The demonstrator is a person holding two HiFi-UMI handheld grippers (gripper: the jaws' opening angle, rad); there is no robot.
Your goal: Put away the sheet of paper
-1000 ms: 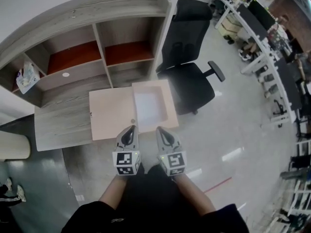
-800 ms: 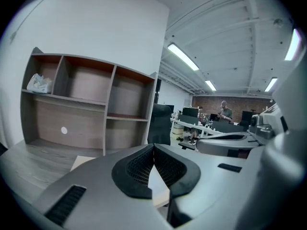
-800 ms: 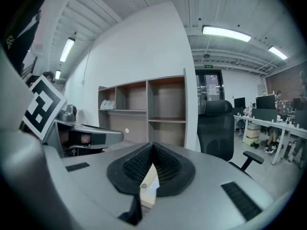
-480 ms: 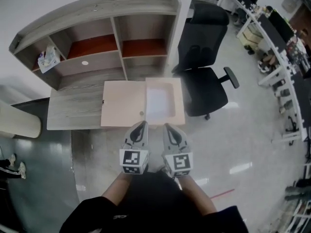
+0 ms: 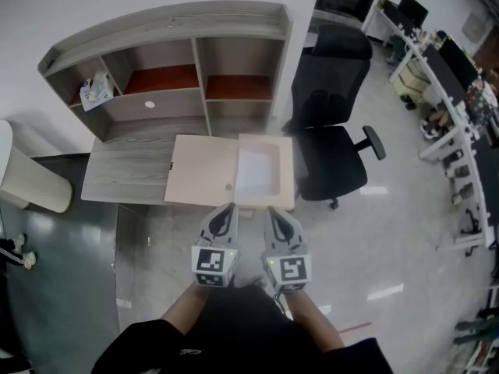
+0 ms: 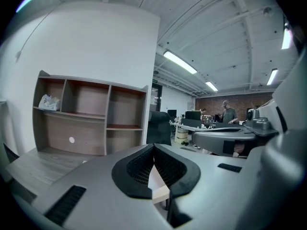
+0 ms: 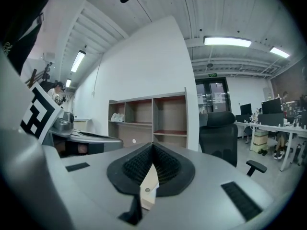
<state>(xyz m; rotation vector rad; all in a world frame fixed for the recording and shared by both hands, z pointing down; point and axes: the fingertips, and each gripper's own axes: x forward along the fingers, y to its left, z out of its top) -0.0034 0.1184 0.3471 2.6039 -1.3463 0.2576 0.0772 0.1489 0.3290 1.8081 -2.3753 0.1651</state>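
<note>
Forearms parallel — left tool beside right tool, jaws together.

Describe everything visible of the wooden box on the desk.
The wooden box is pale and open: its flat lid lies folded out to the left; the rimmed tray on the right holds a white sheet of paper. It rests at the front edge of the grey desk. The left tool and right tool, both shut, hang before its near edge.

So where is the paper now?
In the head view, the white paper lies inside the open beige box on the desk, left of the black chair.
</note>
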